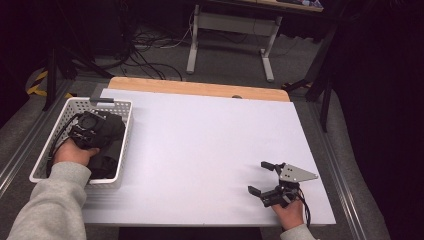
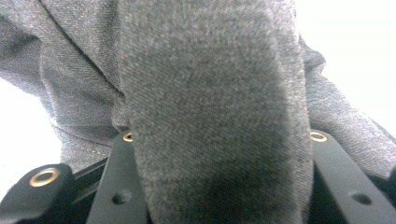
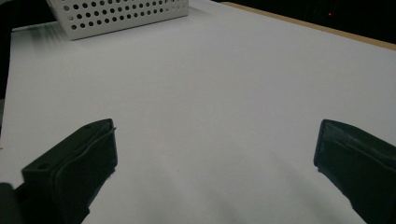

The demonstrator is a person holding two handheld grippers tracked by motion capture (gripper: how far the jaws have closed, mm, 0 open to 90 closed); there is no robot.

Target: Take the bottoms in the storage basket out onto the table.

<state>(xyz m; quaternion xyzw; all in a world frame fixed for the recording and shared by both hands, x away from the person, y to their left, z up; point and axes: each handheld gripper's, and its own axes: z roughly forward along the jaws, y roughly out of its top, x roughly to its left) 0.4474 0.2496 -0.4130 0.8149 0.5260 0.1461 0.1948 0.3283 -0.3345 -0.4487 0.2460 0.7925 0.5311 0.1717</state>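
Observation:
A dark grey cloth (image 1: 106, 162) lies in the white perforated basket (image 1: 126, 131) at the table's left. My left gripper (image 1: 97, 131) is down inside the basket, held by a hand in a grey sleeve. In the left gripper view a thick fold of the cloth (image 2: 210, 70) sits between the two black fingers (image 2: 116, 186), which press on it from both sides. My right gripper (image 1: 257, 176) rests low over the white table top near the front right, open wide, with nothing between its jaws. In the right gripper view the right gripper (image 3: 215, 144) faces bare white surface.
The white sheet (image 1: 210, 150) covers most of the table, with a wooden strip (image 1: 200, 89) along the far edge. The basket (image 3: 121, 16) stands far off in the right gripper view. Beyond the table are a desk frame (image 1: 192, 50) and floor cables (image 1: 145, 40).

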